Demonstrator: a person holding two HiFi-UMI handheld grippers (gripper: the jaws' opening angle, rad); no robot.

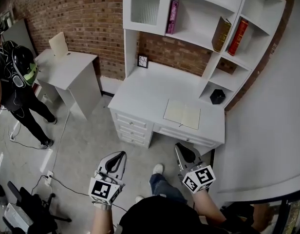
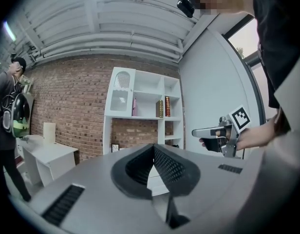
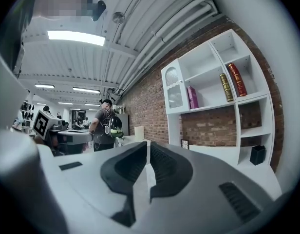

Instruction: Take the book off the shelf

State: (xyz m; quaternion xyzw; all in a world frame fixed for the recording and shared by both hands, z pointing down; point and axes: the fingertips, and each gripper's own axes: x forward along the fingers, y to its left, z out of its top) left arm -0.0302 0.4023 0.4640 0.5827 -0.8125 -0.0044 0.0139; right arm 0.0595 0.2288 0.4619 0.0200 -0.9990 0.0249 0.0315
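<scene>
Books sitting on shelf [image 1: 201, 37] at upper right of frame, spines facing out, so easy to pinch: pink book [image 1: 173, 16] standing upright, brown book [image 1: 221, 34] and red book [image 1: 238, 37] leaning further right. Cannot tell which one is meant. Open notebook [image 1: 182, 114] lying flat on counter [image 1: 145, 89] below. Left gripper [image 1: 120, 155] and right gripper [image 1: 181, 147] hanging at bottom of frame, well apart from shelf, both jaws pressing together, gripping nothing; probably waiting for approach.

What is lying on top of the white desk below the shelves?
An open notebook lies flat on the desk; a small framed picture stands at its back. What the closed drawers hold cannot be seen.
</scene>
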